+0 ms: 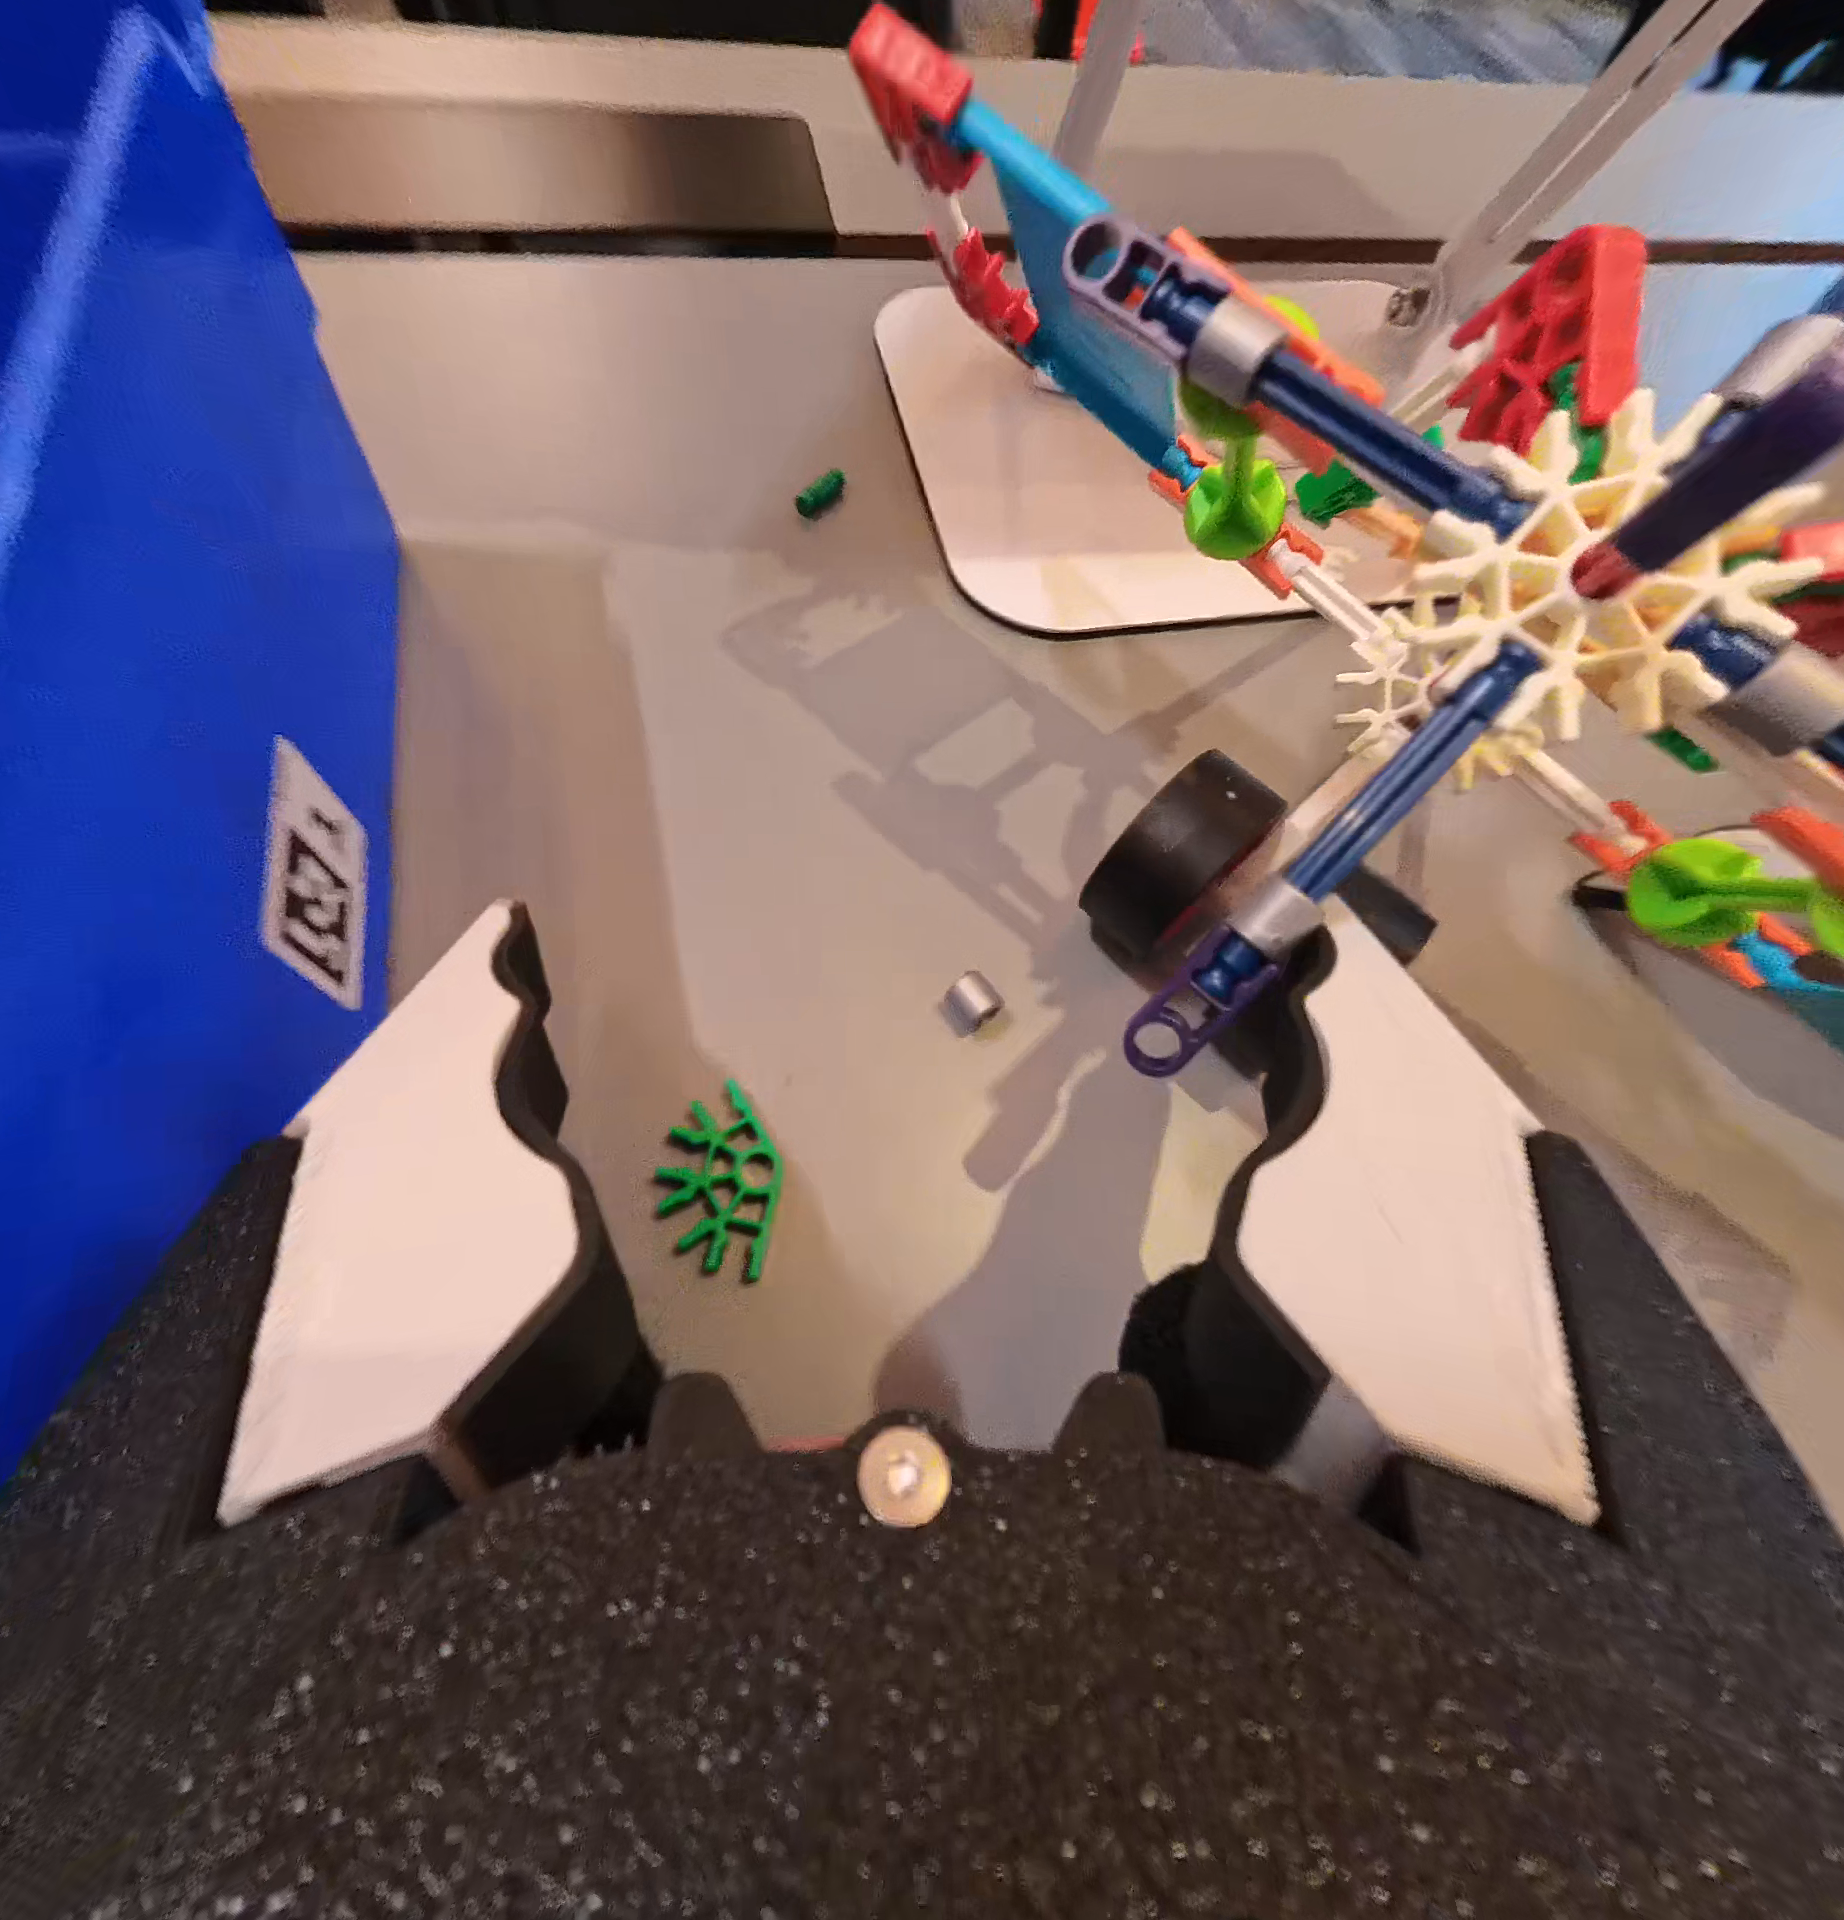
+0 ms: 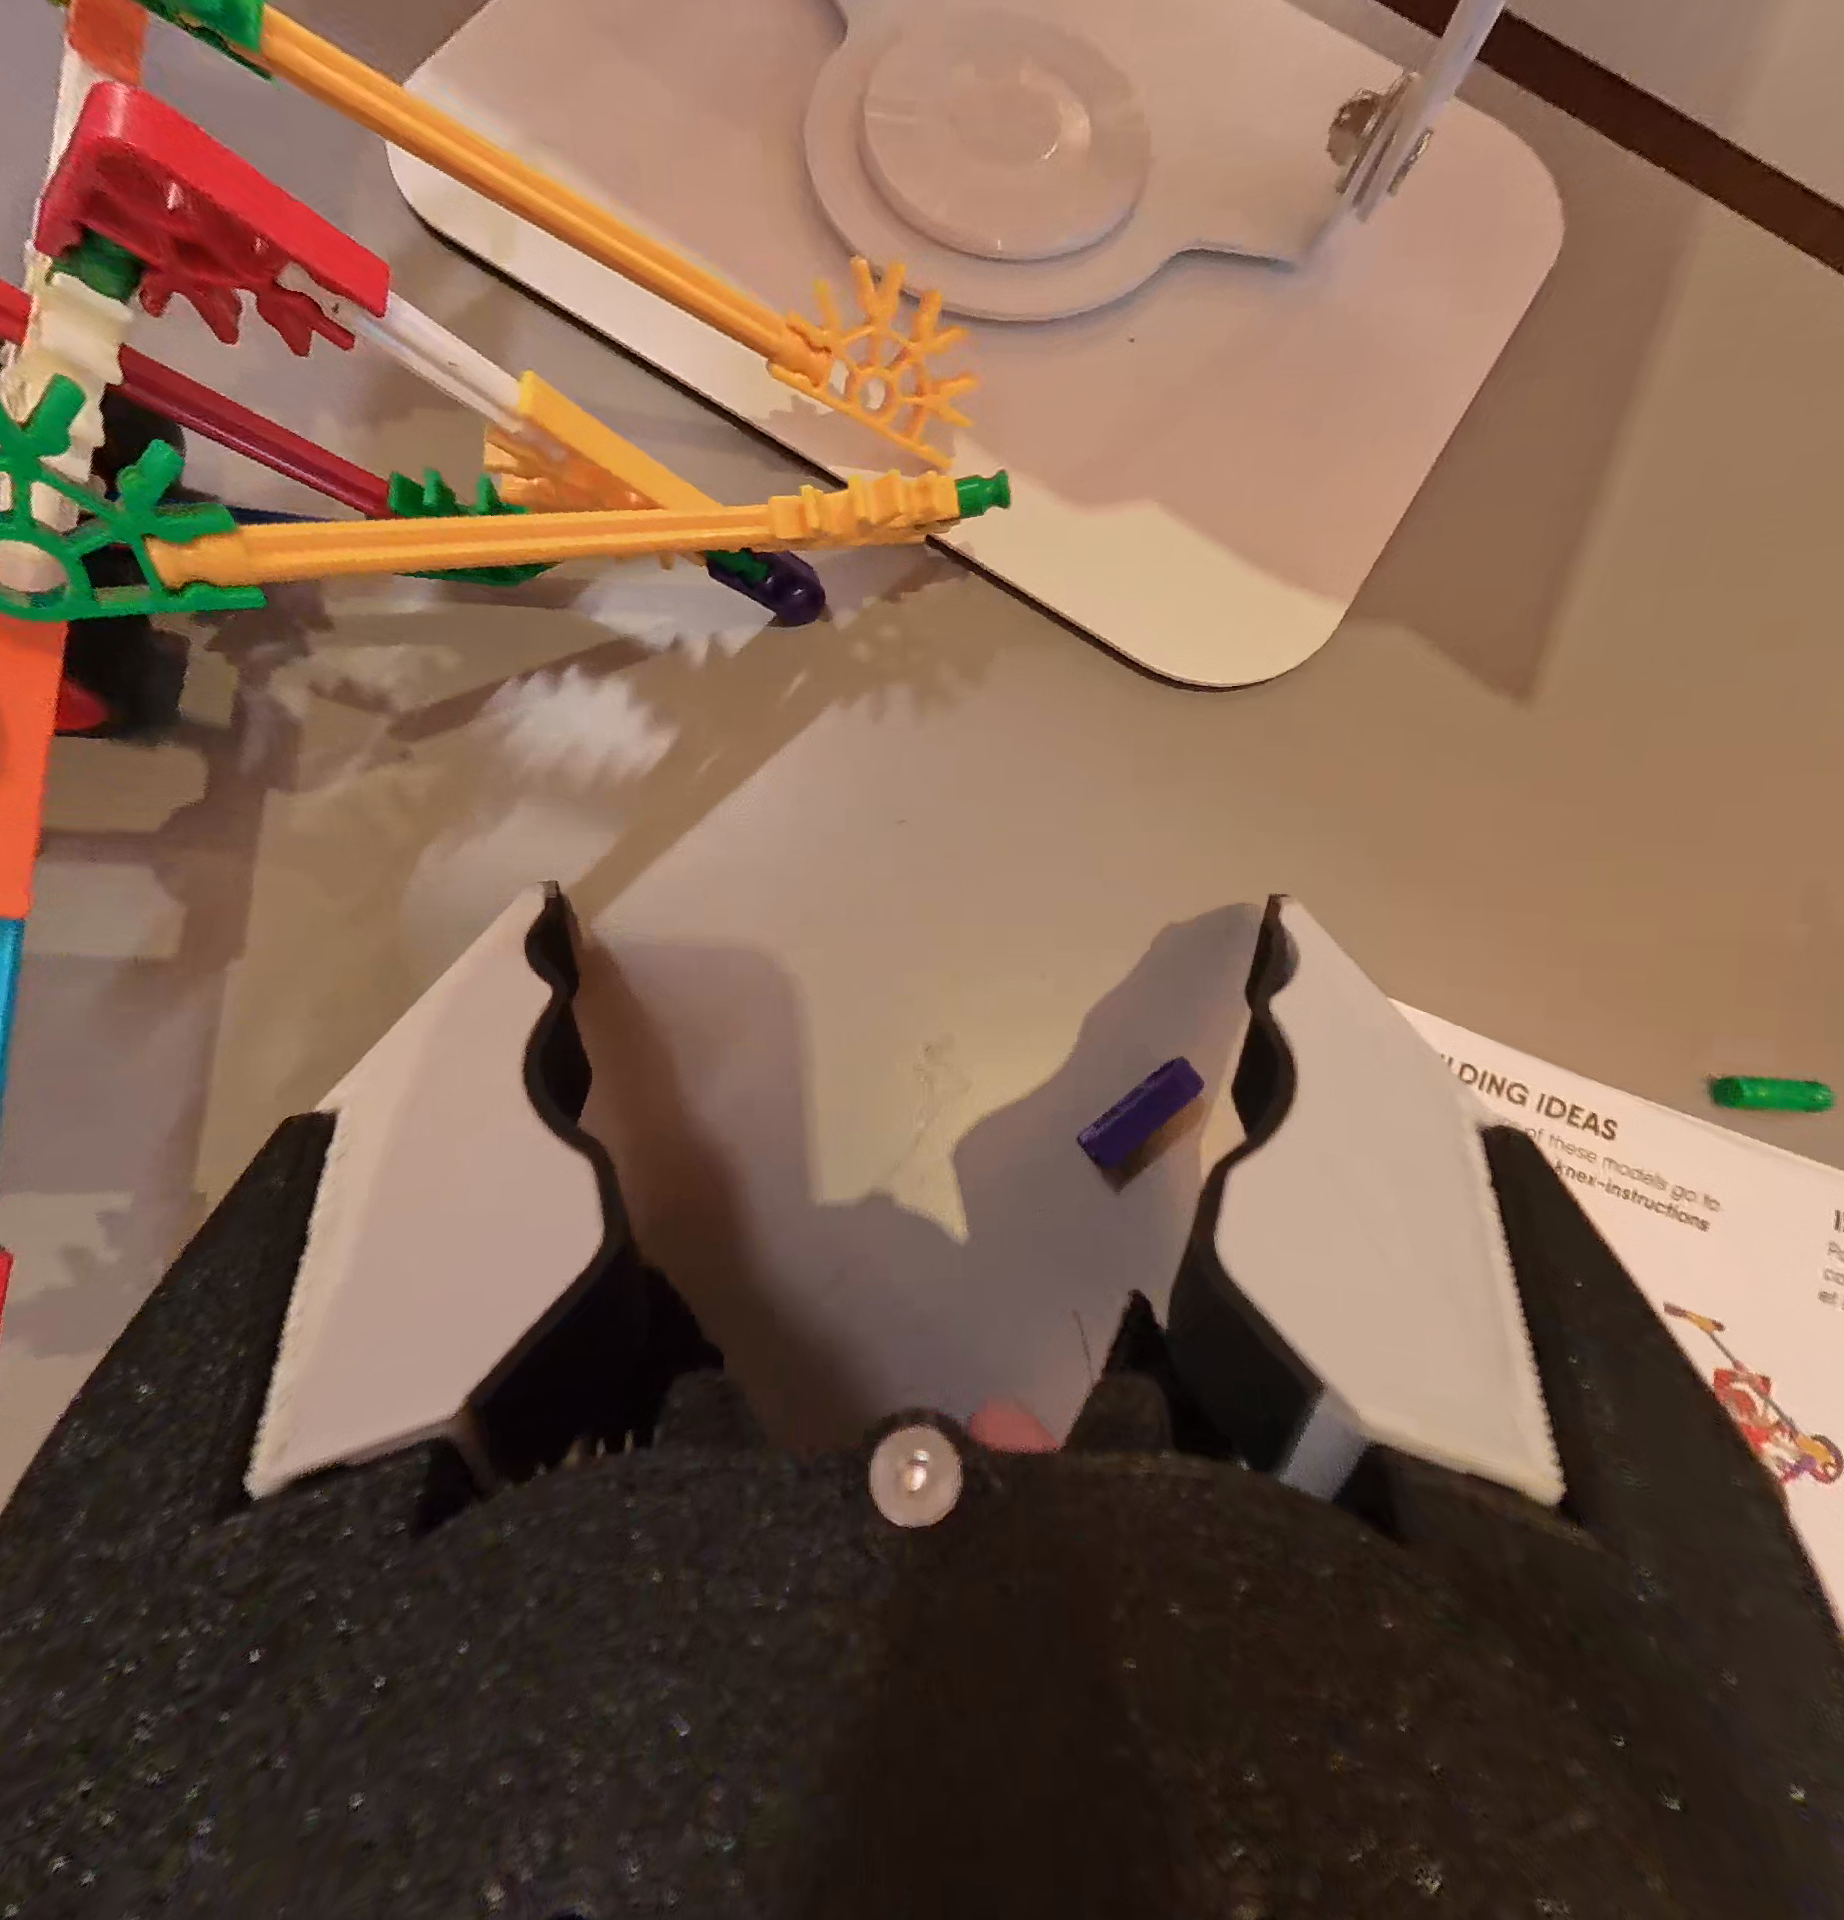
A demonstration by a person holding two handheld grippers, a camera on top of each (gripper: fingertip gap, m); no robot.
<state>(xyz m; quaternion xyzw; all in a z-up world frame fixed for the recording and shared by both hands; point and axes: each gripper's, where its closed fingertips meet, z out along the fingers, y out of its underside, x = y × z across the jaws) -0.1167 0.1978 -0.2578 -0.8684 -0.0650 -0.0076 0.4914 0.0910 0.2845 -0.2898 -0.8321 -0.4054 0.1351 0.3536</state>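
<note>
The left gripper (image 1: 913,961) is seen with its jaws wide apart and nothing held. Nearest to its right fingertip is a purple clip end (image 1: 1172,1023) on a blue rod (image 1: 1385,774). They may be touching, but that is hard to tell. The rod belongs to a toy model (image 1: 1500,540) made of thin plastic rods and a cream snowflake hub, at the right of the frame. Such a model looks light and stiff, and it could pop apart if squeezed hard. A rod near a joint would be the safest place to hold. A black wheel (image 1: 1178,852) is seen just behind the clip. On the table between the jaws lie a green connector (image 1: 726,1184) and a small grey spacer (image 1: 972,1005). A blue bin (image 1: 139,623) fills the left side.

The right gripper (image 2: 913,914) is also spread apart and empty. A small purple piece (image 2: 1141,1115) lies near its right finger. Yellow rods (image 2: 461,540) reach in from the upper left, over a white stand base (image 2: 1261,468). A printed leaflet (image 2: 1676,1278) lies at the right.
</note>
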